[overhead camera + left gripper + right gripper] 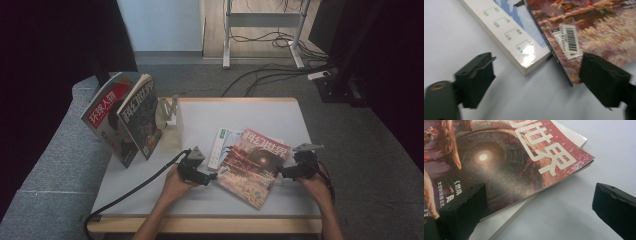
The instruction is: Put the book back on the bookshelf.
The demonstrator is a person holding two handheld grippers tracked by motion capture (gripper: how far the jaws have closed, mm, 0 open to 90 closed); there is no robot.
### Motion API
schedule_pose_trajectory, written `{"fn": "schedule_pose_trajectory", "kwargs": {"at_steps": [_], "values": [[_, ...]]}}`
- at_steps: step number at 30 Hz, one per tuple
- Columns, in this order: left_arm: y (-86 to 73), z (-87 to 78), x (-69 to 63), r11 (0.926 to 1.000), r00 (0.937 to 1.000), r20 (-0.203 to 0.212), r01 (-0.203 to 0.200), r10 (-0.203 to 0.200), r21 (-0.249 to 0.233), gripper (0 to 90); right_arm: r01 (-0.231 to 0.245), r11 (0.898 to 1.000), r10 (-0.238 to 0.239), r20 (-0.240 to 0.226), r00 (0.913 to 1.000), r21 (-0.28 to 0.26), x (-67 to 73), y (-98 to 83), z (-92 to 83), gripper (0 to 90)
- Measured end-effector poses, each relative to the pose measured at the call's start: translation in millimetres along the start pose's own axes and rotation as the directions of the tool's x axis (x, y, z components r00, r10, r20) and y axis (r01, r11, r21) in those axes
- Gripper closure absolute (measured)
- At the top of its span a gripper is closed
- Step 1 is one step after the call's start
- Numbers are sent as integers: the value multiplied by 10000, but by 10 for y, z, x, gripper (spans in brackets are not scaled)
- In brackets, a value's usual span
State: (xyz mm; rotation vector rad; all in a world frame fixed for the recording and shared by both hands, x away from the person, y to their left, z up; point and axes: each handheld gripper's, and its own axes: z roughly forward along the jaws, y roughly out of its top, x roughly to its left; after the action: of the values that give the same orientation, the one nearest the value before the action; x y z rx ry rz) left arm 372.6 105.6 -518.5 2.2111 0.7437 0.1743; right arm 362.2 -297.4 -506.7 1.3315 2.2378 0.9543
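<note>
Magazine point(254, 166) corners between open jaws, untouched.

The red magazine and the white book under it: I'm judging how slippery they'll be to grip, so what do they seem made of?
Red magazine: thin paper with a glossy coated cover; it catches light and flexes at the edge. White book: a thicker paper block with a glossy cover, judging by the bright glare near its corner. Both probably slick.

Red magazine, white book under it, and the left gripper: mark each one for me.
Red magazine point(255, 167), high view, middle of its cover.
White book point(509, 37), left gripper view, on its cover near the spine edge.
Left gripper point(537, 80), left gripper view, midway between its open jaws.
</note>
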Motion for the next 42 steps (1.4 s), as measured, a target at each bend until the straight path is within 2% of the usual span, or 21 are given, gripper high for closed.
{"fn": "schedule_pose_trajectory", "kwargs": {"at_steps": [3,8,12,17,23,27,33,35,38,42], "values": [[-19,31,15,10000,10000,-42,61,-61,19,34,3,10000,-3,17,10000,18,-9,-15,-6,0],[-39,82,-7,9993,9995,-305,3,8,364,41,-82,10000,82,-79,9999,-1,-9,-23,12,0],[-33,82,-19,9992,9991,-392,-113,128,386,41,-177,9998,176,-245,9995,-67,-2,-18,40,0],[-35,84,-16,9992,9993,-362,-80,94,385,42,-455,9988,442,-626,9971,-193,-22,-6,81,0],[-40,83,-13,9994,9996,-288,-66,77,352,52,-880,9958,844,-1157,9897,-260,-26,-9,125,0],[-44,79,-19,9995,9996,-274,-112,120,298,63,-1216,9923,1164,-1583,9805,-235,-44,-17,162,0],[-49,74,-23,9995,9995,-252,-169,175,249,74,-1904,9817,1830,-2388,9537,-84,-102,-13,259,0],[-49,74,-23,9995,9995,-250,-174,181,245,74,-1969,9804,1903,-2497,9494,-16,-123,-5,270,0],[-51,72,-24,9996,9995,-238,-187,192,233,79,-1897,9818,1845,-2463,9515,24,-130,8,268,0],[-55,68,-23,9996,9997,-173,-180,184,209,90,-1833,9831,1778,-2183,9595,-46,-137,43,260,0]]}}
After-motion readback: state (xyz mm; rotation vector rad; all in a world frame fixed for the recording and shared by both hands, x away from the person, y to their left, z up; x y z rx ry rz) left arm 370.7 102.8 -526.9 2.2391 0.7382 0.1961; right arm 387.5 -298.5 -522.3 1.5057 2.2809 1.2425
